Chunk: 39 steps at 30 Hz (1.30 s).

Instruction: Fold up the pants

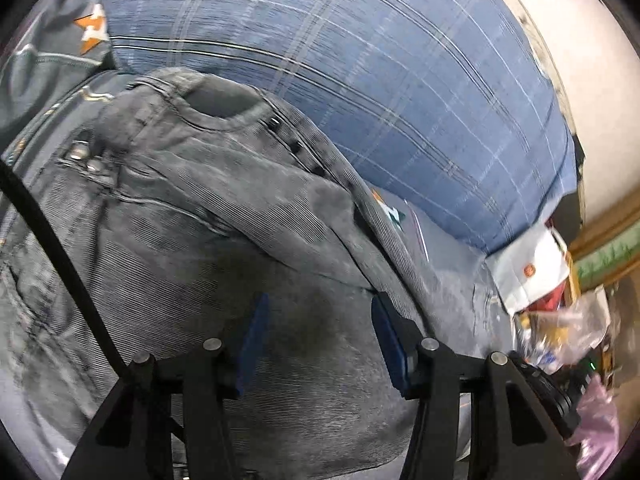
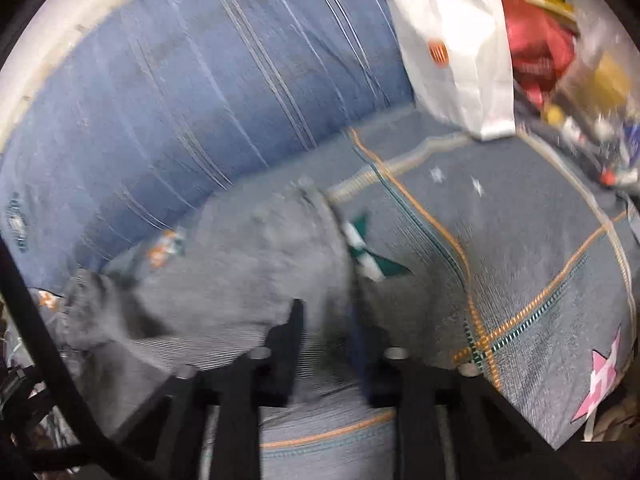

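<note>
Dark grey jeans [image 1: 208,208] lie bunched on a grey patterned bedsheet [image 1: 448,256], waistband and rivets at the upper left. My left gripper [image 1: 316,320] is open, its blue pads [image 1: 254,344] pressed down on the denim. In the blurred right wrist view the jeans [image 2: 256,256] lie left of centre on the sheet [image 2: 540,248]. My right gripper [image 2: 326,320] has its fingers set apart over the jeans' edge, with cloth between them; whether it grips is unclear.
A large blue plaid pillow [image 1: 380,80] lies behind the jeans, also in the right wrist view [image 2: 192,96]. A white plastic bag [image 2: 460,52] and red and clear packets [image 2: 536,48] pile at the bed's far right. A black cable [image 1: 60,256] crosses at left.
</note>
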{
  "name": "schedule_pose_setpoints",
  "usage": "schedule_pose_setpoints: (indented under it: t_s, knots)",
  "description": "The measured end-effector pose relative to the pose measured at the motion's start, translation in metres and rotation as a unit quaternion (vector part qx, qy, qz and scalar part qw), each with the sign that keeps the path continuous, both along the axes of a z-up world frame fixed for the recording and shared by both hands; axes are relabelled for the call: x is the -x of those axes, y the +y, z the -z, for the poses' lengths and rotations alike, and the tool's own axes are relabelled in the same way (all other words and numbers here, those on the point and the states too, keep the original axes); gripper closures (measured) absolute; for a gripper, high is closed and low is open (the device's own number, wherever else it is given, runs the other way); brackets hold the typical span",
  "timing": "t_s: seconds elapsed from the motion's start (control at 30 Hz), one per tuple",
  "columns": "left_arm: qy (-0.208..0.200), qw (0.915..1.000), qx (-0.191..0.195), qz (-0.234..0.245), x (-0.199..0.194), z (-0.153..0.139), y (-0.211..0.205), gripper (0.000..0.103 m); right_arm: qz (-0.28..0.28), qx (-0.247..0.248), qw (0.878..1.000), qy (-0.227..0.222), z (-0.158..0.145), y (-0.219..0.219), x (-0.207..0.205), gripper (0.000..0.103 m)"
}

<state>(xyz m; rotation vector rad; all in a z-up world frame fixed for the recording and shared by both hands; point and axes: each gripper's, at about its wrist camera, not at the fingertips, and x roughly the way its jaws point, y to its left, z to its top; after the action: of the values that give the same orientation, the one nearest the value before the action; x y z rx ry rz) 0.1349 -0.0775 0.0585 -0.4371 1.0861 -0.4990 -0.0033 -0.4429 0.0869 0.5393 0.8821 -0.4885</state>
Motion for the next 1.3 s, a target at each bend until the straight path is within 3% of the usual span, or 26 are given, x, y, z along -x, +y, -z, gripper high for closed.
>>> schedule_pose_setpoints:
  t_s: [0.03,0.07,0.13,0.23,0.3,0.4,0.57,0.6,0.63,0.67,0.77,0.87,0.93,0.97,1.07,1.13,1.3]
  knots:
    - [0.001,1.0,0.002,-0.004,-0.003,-0.004,0.007,0.047,-0.003,0.002,1.0,-0.021,-0.008,0.012,0.0,0.033]
    - [0.002,0.9999,0.004,-0.012,-0.007,-0.008,0.016,0.045,-0.014,-0.002,0.999,-0.044,-0.021,0.023,-0.001,0.019]
    - [0.002,0.9995,0.009,-0.031,-0.013,-0.016,0.031,0.044,-0.076,-0.031,0.993,-0.08,-0.039,0.05,-0.022,0.019]
    - [0.013,0.9981,0.02,-0.057,-0.024,-0.021,0.053,0.043,-0.184,-0.092,0.975,-0.09,-0.051,0.09,-0.08,0.019]
    - [0.024,0.9966,0.031,-0.072,-0.03,-0.021,0.063,0.043,-0.23,-0.104,0.964,-0.077,-0.05,0.115,-0.127,0.019]
    - [0.035,0.9965,0.03,-0.07,-0.037,-0.016,0.065,0.043,-0.295,-0.103,0.95,-0.028,-0.026,0.148,-0.213,0.019]
    - [0.062,0.9951,0.042,-0.064,-0.05,0.0,0.065,0.043,-0.303,-0.163,0.938,0.038,0.035,0.166,-0.291,0.02]
    - [0.071,0.9943,0.05,-0.062,-0.052,0.003,0.065,0.043,-0.304,-0.177,0.934,0.053,0.048,0.166,-0.302,0.023]
    - [0.076,0.9938,0.055,-0.06,-0.053,0.004,0.066,0.043,-0.302,-0.19,0.932,0.062,0.059,0.165,-0.308,0.048]
    - [0.083,0.9929,0.064,-0.057,-0.055,0.006,0.067,0.043,-0.298,-0.196,0.932,0.064,0.065,0.165,-0.308,0.08]
    - [0.087,0.9912,0.078,-0.063,-0.054,0.003,0.072,0.043,-0.32,-0.197,0.926,0.032,0.051,0.178,-0.292,0.096]
    - [0.078,0.9905,0.083,-0.076,-0.051,-0.005,0.081,0.043,-0.36,-0.146,0.922,0.001,0.022,0.205,-0.253,0.097]
    - [0.066,0.9905,0.08,-0.09,-0.048,-0.012,0.087,0.043,-0.392,-0.081,0.916,-0.022,0.001,0.229,-0.213,0.098]
    - [0.06,0.9908,0.077,-0.094,-0.048,-0.014,0.089,0.043,-0.404,-0.065,0.912,-0.029,-0.002,0.238,-0.197,0.102]
    - [0.045,0.9912,0.077,-0.098,-0.044,-0.02,0.091,0.043,-0.434,-0.052,0.899,-0.028,0.004,0.265,-0.148,0.102]
    - [0.036,0.9933,0.067,-0.087,-0.043,-0.022,0.085,0.042,-0.443,-0.011,0.896,-0.02,0.017,0.283,-0.122,0.102]
    - [0.035,0.9948,0.048,-0.083,-0.044,-0.017,0.08,0.042,-0.422,-0.065,0.904,-0.033,0.005,0.26,-0.132,0.098]
